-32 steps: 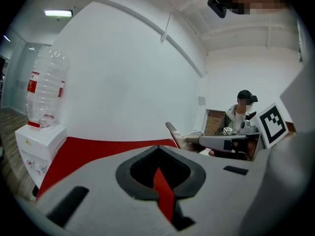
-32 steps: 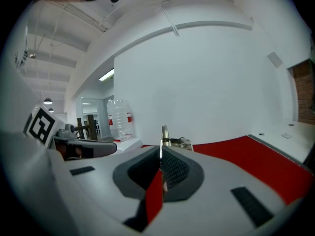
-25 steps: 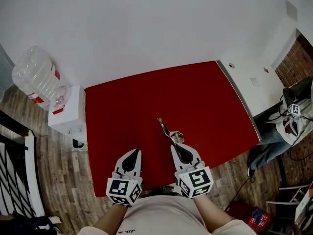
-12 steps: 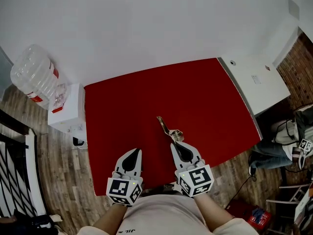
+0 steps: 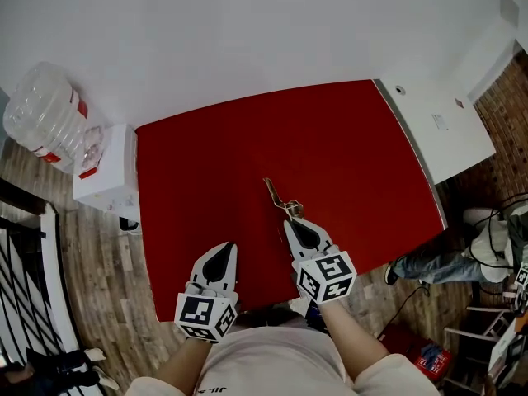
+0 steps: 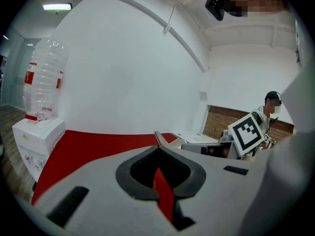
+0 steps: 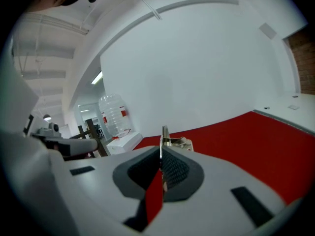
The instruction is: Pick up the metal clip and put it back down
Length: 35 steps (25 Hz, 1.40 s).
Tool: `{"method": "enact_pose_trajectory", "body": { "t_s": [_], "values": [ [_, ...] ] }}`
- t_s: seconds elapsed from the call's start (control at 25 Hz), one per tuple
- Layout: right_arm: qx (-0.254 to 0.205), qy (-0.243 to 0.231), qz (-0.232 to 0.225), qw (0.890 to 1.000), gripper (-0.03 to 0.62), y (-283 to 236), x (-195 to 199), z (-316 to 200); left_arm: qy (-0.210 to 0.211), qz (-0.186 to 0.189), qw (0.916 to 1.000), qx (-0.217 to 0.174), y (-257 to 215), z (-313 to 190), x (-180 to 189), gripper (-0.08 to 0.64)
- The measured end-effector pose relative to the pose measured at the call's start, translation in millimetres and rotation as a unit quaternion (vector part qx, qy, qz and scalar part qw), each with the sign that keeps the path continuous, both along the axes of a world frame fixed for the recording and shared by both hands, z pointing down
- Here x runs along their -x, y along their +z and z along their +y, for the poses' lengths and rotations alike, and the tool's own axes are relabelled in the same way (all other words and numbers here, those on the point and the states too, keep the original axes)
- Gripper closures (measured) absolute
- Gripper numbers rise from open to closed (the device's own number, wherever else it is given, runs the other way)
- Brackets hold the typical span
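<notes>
The near end of the metal clip [image 5: 279,198] disappears between the tips of the right claw [image 5: 290,219], so I can't tell how much of it is pinched. In the right gripper view only a thin edge and a small bright part poke past the pads. Part of the red surface [image 5: 346,147]'s front edge is covered by the holder's torso [image 5: 272,361]. A seated person [image 5: 429,264] at the far right is cut off by the picture's edge.
</notes>
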State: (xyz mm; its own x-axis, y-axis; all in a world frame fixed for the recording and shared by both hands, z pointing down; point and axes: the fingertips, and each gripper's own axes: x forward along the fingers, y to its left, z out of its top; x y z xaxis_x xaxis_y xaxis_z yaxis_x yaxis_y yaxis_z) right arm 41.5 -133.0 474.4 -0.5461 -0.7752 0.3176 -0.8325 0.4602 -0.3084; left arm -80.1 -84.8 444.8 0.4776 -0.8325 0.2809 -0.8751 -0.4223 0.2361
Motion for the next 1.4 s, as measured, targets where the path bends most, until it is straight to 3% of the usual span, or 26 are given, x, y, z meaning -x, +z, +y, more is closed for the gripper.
{"method": "enact_pose_trajectory", "body": {
  "t_s": [0.6, 1.2, 1.4],
  "values": [
    [0.154, 0.014, -0.032, 0.987, 0.583, 150.4, 14.0, -71.2, 0.004, -0.02, 0.9981, 0.059, 56.2, -19.1, 11.9, 0.557],
    [0.223, 0.032, -0.08, 0.971, 0.581, 194.9, 8.7, -105.2, 0.003, -0.032, 0.9973, 0.066, 72.7, -34.9, 20.0, 0.557],
    [0.238, 0.038, -0.055, 0.969, 0.581, 206.7, -4.1, -107.7, 0.005, -0.035, 0.9974, 0.063, 72.6, -35.6, 20.2, 0.557]
  ]
}}
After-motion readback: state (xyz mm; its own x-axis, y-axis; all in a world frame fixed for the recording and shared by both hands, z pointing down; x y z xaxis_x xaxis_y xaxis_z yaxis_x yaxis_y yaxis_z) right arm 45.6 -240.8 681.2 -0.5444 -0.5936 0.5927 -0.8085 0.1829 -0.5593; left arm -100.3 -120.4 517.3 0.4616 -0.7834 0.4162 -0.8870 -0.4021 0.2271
